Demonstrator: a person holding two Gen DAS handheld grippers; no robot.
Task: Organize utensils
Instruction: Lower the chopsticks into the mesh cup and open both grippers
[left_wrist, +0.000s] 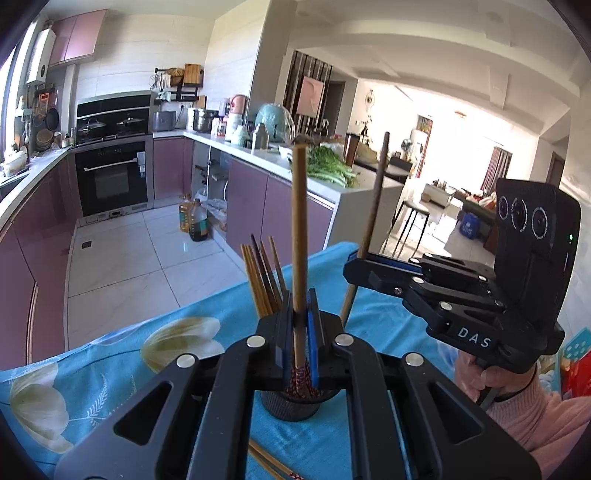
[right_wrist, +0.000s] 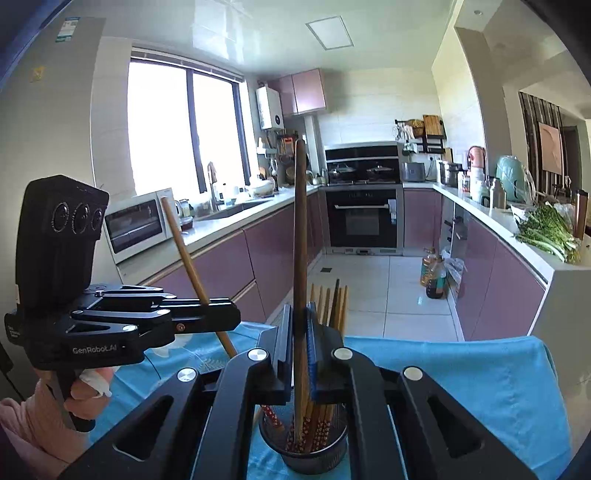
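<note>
A dark mesh utensil cup (left_wrist: 291, 406) stands on the blue flowered tablecloth (left_wrist: 110, 362) and holds several wooden chopsticks (left_wrist: 264, 280). It also shows in the right wrist view (right_wrist: 314, 456). My left gripper (left_wrist: 298, 332) is shut on a light wooden chopstick (left_wrist: 300, 229), upright, its patterned lower end in the cup. My right gripper (right_wrist: 300, 339) is shut on a darker chopstick (right_wrist: 300, 236), upright, its lower end among those in the cup. The right gripper also appears in the left wrist view (left_wrist: 360, 266), and the left one in the right wrist view (right_wrist: 221, 314).
One loose chopstick (left_wrist: 271, 461) lies on the cloth near the front edge. Beyond the table are purple kitchen cabinets (right_wrist: 236, 266), an oven (right_wrist: 360, 218), oil bottles (right_wrist: 434, 273) on the tile floor and greens (right_wrist: 550, 232) on the counter.
</note>
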